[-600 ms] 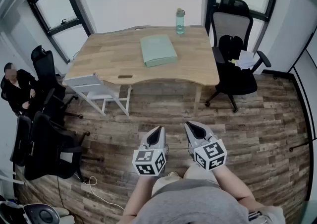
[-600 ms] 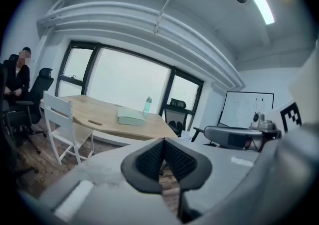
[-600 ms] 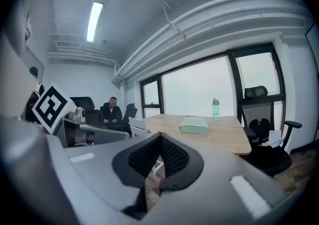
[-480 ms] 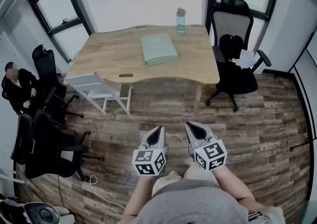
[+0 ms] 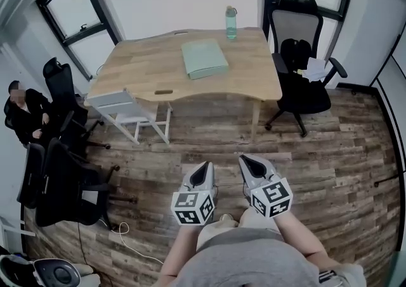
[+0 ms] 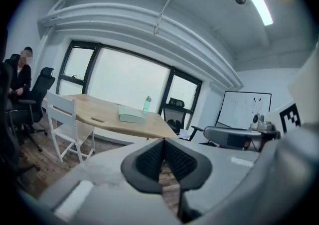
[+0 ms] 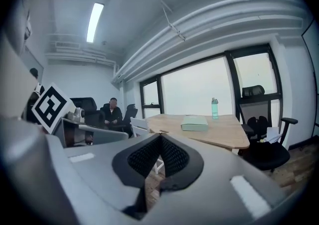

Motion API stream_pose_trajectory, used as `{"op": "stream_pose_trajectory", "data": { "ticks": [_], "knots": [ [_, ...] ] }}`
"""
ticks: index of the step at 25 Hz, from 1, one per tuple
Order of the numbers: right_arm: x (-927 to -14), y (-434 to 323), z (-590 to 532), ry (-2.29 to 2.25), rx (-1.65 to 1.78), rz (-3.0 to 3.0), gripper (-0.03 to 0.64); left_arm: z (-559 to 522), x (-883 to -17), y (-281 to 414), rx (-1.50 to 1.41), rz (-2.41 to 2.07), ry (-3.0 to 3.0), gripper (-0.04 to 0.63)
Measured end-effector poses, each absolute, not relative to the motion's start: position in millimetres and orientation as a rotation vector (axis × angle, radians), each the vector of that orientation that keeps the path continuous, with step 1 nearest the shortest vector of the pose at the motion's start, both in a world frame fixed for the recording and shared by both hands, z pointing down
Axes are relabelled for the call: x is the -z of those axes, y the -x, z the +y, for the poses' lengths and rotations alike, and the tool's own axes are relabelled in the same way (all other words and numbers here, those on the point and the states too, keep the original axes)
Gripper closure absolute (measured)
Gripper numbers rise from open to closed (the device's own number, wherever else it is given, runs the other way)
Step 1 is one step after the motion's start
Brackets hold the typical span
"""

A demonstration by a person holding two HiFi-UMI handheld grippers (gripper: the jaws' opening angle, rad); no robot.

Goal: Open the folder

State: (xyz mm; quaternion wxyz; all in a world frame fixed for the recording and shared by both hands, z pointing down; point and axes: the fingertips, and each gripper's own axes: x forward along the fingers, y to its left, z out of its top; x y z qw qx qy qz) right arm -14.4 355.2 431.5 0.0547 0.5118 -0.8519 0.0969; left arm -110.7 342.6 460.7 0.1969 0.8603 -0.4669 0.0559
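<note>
Standing on wood-plank floor (image 5: 330, 152), well short of table (image 5: 146, 70). Holding left gripper (image 5: 204, 168) and right gripper (image 5: 245, 162) side by side, low and close to body. Tips aimed toward table and dipped slightly, a gap between the two.

Left gripper: jaws pressed together at the tips, nothing between.
Right gripper: likewise closed, pads meeting at the tips, nothing gripped.

Folder (image 5: 204, 58): pale green, closed, lying flat on far-right part of tabletop, well apart from both grippers. Beyond it, near table's far edge: upright green-tinted bottle (image 5: 231, 22), apart from folder. Near table's near edge, left of centre: a slot-shaped cutout in the top.

At near-left corner of table: white chair (image 5: 127, 111), partly under the tabletop.
At right side of table: black office chair (image 5: 303, 82), white papers (image 5: 315, 70) lying on it.
Along left side of room: further black chairs (image 5: 60, 184), and a seated person (image 5: 28, 117) in dark clothing, well apart from table.
</note>
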Motion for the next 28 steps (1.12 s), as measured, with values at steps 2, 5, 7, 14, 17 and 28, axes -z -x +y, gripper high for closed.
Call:
{"op": "stream_pose_trajectory", "data": {
  "ticks": [2,5,7,14,17,28],
  "knots": [
    [-430.9,18.7,357.7,-1.561,-0.323,-2.602,0.618,344.9,-460.7,113.4,-0.163,-1.303,-2.416,0.592],
    [-429.8,25.0,359.4,-1.570,-0.325,-2.608,0.618,345.9,-460.8,118.7,-0.165,-1.301,-2.423,0.592],
    [-429.4,27.2,359.5,-1.572,-0.316,-2.607,0.618,345.2,-460.2,121.3,-0.158,-1.298,-2.427,0.592],
    [-430.2,36.2,356.5,-1.550,-0.311,-2.599,0.618,337.5,-461.4,130.1,-0.150,-1.298,-2.427,0.592],
    [-428.2,37.0,353.6,-1.540,-0.312,-2.603,0.618,334.3,-461.9,128.9,-0.141,-1.289,-2.422,0.592],
    [-435.4,19.4,312.7,-1.526,-0.332,-2.615,0.618,291.4,-469.4,112.1,-0.166,-1.282,-2.418,0.592]
  ]
}}
